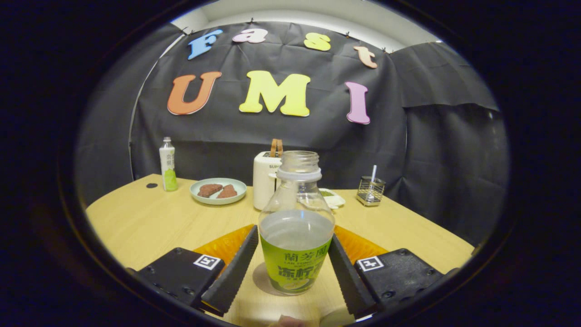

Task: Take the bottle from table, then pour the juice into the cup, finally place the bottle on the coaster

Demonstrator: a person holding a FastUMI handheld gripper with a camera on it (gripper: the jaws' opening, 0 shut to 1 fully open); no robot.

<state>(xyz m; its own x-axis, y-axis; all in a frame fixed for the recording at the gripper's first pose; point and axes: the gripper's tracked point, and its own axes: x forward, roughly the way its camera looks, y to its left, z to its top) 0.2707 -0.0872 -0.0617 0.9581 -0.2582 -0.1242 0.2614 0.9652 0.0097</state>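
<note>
Both jaws of the gripper (295, 268) touch the uncapped bottle (296, 236), apparently gripping it at 12 o'clock on the tabletop (145, 222). Any tilt during lifting would likely spill juice.

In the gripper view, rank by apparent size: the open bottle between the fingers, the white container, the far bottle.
1. Open bottle, inflated by nearness; fingers flank it.
2. White container.
3. Far bottle.
</note>
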